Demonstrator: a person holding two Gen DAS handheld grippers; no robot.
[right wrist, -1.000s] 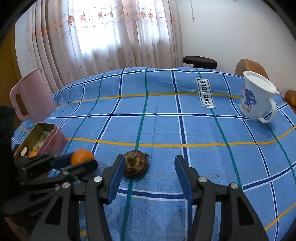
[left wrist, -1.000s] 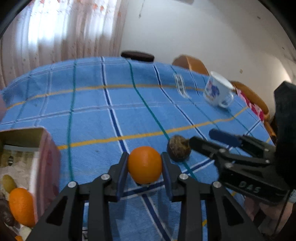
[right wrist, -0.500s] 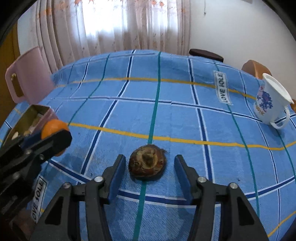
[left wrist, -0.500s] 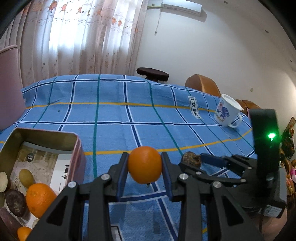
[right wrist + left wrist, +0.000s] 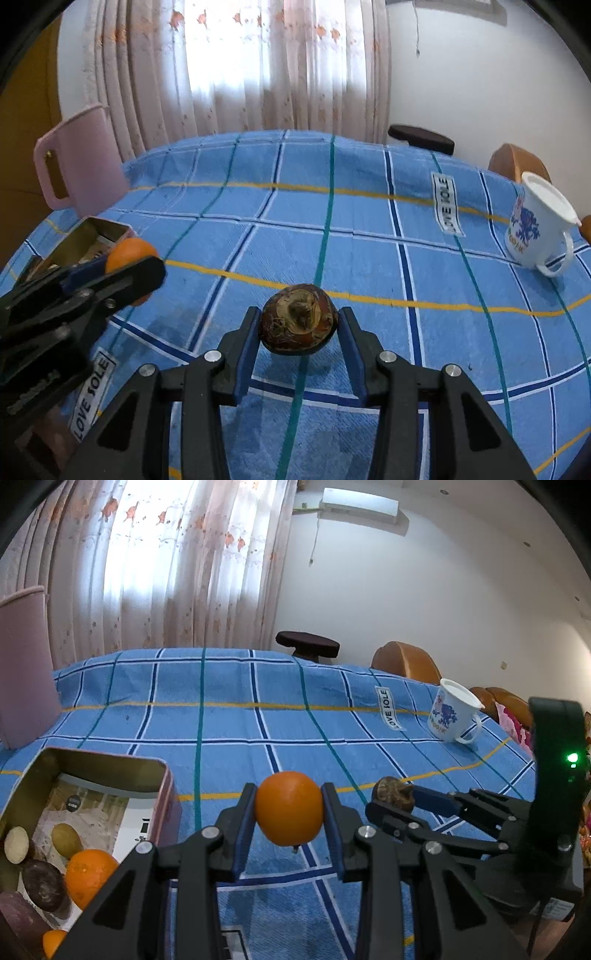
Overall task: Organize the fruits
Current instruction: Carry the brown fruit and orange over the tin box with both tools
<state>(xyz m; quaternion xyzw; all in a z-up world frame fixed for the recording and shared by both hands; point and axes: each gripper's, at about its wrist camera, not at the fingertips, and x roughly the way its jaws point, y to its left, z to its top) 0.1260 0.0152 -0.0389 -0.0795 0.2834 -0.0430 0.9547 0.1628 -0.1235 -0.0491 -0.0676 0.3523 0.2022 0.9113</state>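
Orange (image 5: 289, 807) fruit sits squeezed between the fingers (image 5: 243, 830) of the left gripper (image 5: 289, 812), up above the blue checked surface (image 5: 229, 723). Just to its left is the tin box (image 5: 166, 794) with more fruit inside. The right gripper (image 5: 298, 326) has its fingers (image 5: 246, 347) closed around a brown round fruit (image 5: 298, 319). A white mug (image 5: 535, 225) stands well apart.

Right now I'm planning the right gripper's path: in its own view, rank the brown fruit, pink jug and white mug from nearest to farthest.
1. Brown fruit: between the right gripper fingers.
2. White mug: far right on the cloth.
3. Pink jug: far left edge, roughly as far as the mug; too close to call.
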